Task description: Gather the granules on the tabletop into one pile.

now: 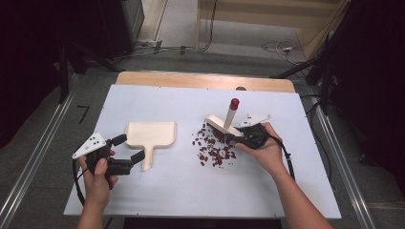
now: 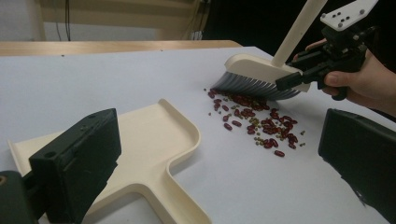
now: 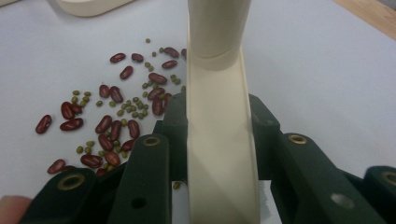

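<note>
My right gripper point(image 1: 237, 138) clamps the brush point(image 1: 222, 125) head, bristles at the far right edge of the red beans point(image 1: 215, 148). Left gripper point(image 1: 130, 148) gapes around the dustpan point(image 1: 150, 133) handle. I favour low, short strokes leftward, pan steadied.

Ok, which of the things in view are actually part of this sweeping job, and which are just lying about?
In the job:
- brush, clamped in the right gripper
- red beans and small green beans, scattered on the white table
- dustpan, lying flat, with the left gripper open at its handle

Lying about:
- cables on the floor beyond the table
</note>
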Demonstrator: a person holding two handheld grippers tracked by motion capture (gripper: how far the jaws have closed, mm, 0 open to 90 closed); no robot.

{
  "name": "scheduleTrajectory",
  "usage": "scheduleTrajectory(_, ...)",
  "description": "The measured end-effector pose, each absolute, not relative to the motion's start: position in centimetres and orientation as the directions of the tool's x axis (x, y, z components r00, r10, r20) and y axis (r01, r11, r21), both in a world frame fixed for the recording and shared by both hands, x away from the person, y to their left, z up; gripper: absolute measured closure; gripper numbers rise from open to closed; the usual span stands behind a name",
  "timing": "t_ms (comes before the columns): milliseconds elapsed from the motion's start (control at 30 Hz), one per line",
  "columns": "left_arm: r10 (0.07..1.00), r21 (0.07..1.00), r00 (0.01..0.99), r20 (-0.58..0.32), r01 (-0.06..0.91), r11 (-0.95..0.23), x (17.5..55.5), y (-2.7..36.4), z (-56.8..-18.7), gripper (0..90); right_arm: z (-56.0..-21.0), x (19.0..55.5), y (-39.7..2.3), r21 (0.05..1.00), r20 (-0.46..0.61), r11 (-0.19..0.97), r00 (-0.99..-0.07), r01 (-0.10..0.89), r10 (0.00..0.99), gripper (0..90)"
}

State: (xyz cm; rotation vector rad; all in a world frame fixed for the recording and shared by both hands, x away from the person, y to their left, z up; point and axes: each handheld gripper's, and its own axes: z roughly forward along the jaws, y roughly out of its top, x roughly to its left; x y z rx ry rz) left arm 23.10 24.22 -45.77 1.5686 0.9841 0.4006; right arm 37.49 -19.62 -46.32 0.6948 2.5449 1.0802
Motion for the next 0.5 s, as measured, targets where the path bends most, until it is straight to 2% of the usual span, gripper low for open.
scheduleTrajectory(500, 0.763, 0.930, 0.591, -0.261, 0.366, 0.035, 23.1, 24.1, -45.7, 0.0, -45.9, 35.6, -19.2, 0.714, -0.076, 0.637, -0.872, 0.291, 0.484, 65.5)
